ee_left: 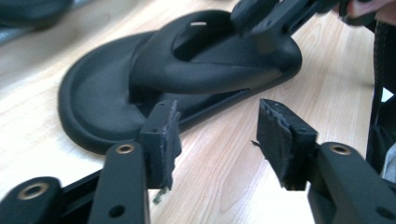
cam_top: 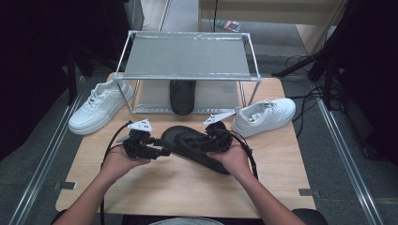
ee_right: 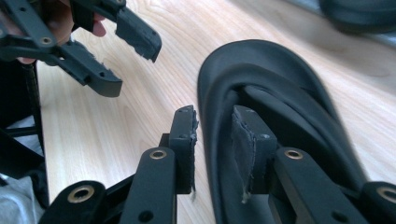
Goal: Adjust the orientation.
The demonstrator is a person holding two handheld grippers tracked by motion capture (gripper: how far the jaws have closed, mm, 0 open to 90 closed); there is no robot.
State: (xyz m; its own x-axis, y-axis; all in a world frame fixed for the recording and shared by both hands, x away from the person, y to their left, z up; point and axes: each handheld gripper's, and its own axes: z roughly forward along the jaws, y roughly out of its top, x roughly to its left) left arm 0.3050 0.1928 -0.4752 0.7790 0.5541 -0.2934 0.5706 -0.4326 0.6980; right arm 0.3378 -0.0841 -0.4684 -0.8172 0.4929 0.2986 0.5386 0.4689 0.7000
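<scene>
Both grippers sit low at the table's near edge; left gripper [ee_left: 215, 135] has jaws apart over bare wood, just beside the black sandal [cam_top: 195, 147]; right gripper [ee_right: 212, 140] has jaws apart astride the sandal's rim, pads not pressing; sandal lies flat on the wooden table [cam_top: 178, 187], before the metal rack [cam_top: 187, 70].

Black sandal [cam_top: 187, 143], sole down, flat on the wooden table, in front of the rack
</scene>
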